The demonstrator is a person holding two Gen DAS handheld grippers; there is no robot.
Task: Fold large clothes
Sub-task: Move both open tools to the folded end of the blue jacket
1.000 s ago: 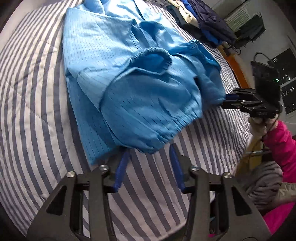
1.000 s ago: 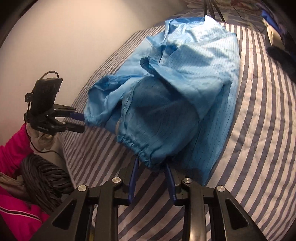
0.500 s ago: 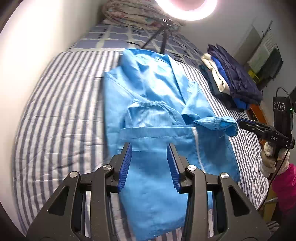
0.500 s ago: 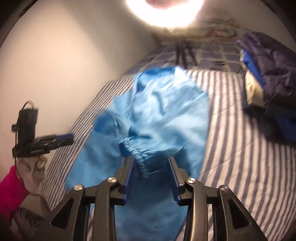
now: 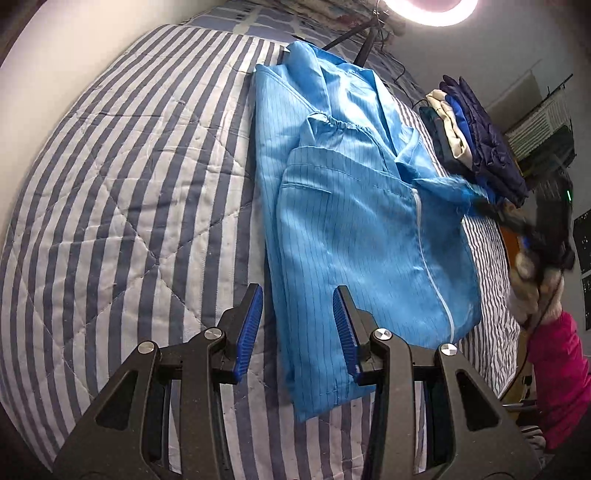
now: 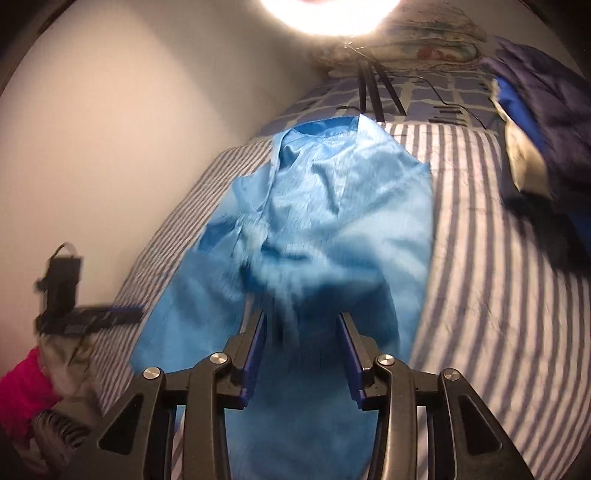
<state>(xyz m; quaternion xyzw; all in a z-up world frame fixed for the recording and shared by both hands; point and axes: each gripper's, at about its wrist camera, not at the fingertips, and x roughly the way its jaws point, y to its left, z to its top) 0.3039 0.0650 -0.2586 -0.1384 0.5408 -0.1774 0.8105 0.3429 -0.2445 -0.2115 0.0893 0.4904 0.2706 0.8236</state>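
I count one blue coat (image 5: 354, 221) spread on one striped quilt (image 5: 122, 206). Right of the coat sits one pile of folded clothes (image 5: 476, 144). Beyond its collar I see one ring light (image 5: 430, 11) on one tripod (image 5: 364, 44). Two grippers show: left (image 5: 297, 325), right (image 6: 301, 354).

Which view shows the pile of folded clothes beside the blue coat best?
The left wrist view. There the pile is sharp, with dark blue, bright blue and cream layers stacked on the striped bedspread, right of the blue coat. In the right wrist view the pile is blurred and cut off by the picture's edge.
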